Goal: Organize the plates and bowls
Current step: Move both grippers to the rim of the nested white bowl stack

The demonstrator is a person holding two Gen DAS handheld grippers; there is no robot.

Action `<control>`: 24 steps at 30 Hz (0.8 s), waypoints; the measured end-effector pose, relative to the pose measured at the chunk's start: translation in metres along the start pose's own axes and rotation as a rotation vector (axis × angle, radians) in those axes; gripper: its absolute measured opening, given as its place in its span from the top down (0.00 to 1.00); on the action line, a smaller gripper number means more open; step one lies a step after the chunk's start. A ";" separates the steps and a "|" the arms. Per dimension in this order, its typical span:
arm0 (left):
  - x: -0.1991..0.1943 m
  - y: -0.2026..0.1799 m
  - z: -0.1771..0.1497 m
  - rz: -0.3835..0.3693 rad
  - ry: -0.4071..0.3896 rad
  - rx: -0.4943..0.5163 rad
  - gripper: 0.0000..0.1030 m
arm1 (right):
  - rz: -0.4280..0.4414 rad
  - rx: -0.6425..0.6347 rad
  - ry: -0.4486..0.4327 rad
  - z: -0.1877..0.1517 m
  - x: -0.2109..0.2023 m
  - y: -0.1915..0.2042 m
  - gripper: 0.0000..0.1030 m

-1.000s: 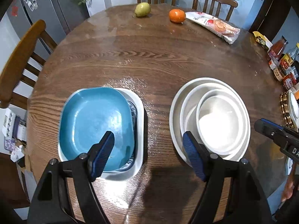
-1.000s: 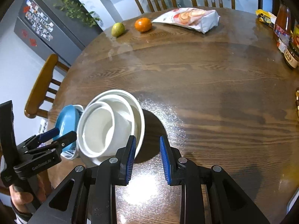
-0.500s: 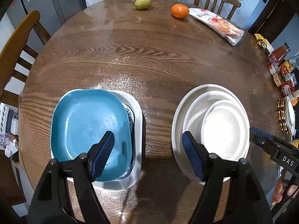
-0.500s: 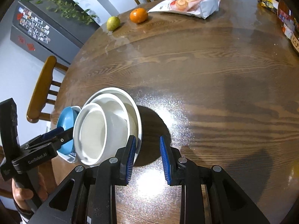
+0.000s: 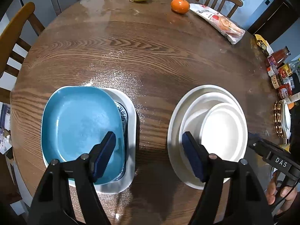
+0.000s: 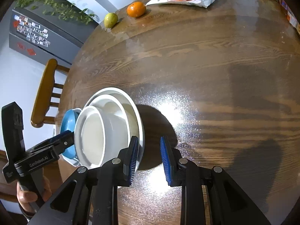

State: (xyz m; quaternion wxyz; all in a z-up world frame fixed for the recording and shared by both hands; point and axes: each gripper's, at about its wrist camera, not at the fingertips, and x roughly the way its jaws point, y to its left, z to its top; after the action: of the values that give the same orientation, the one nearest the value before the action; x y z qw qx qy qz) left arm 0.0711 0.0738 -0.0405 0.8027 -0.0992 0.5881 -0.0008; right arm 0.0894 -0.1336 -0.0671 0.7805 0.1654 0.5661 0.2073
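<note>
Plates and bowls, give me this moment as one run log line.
left gripper: open, empty, above table | right gripper: open, empty | blue plate: top of plate stack | white bowls: nested

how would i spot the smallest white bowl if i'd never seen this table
On the round wooden table, find the white stack right of the blue plate. The smallest white bowl sits innermost on top, off-centre toward the stack's right edge, unlike the two wider dishes ringing it.

Blue plate [image 5: 78, 123] tops a white dish [image 5: 130, 140]; beside it, three nested white bowls [image 5: 223, 133]
</note>
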 end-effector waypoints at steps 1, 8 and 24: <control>0.000 0.002 0.000 -0.008 0.004 -0.011 0.30 | 0.009 0.009 0.003 0.000 0.001 -0.001 0.75; -0.008 0.007 0.001 -0.002 -0.013 -0.030 0.33 | 0.007 0.012 0.001 0.000 0.000 -0.002 0.75; 0.006 -0.005 -0.002 0.050 0.031 0.018 0.51 | -0.007 -0.005 0.001 0.000 0.000 0.001 0.75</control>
State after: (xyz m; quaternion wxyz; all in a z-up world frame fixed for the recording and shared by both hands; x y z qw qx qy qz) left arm 0.0713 0.0681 -0.0461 0.7942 -0.0774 0.6025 0.0124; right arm 0.0892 -0.1326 -0.0669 0.7815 0.1613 0.5664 0.2062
